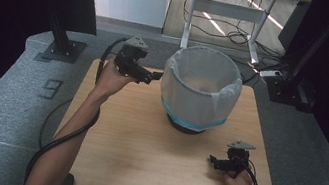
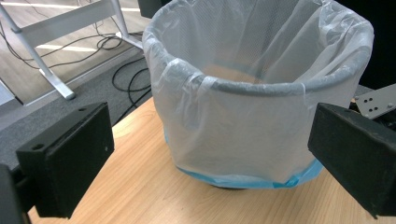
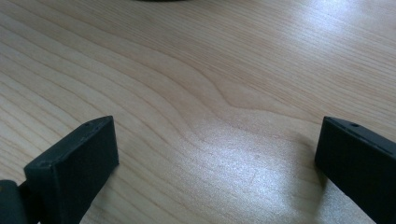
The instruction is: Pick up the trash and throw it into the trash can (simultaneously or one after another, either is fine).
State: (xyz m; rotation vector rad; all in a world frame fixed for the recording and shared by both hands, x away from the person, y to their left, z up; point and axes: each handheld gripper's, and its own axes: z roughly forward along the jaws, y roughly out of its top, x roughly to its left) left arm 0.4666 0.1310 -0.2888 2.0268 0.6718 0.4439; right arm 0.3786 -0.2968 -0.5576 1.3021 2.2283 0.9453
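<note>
Bin (image 1: pixel 200 91) sits at the far middle of the table (image 1: pixel 142 154), white bag (image 2: pixel 243 135) w/ blue hem folded over its rim. Left gripper (image 1: pixel 155 76) is raised just beside the bin's left side, jaws wide apart, holding nothing. Right gripper (image 1: pixel 212 160) rests low near the table's front right, jaws also wide, empty. Looks like early approach: bag not grasped yet, all the handling is left to do.

At twelve o'clock from my black left claw (image 2: pixel 210 163), the bin (image 2: pixel 280 88) has a grey rim, and its liner (image 2: pixel 243 135) is translucent white with a blue hem. The counter (image 3: pixel 210 93) is pale, wavy-grained wood under my black right claw (image 3: pixel 219 172).
</note>
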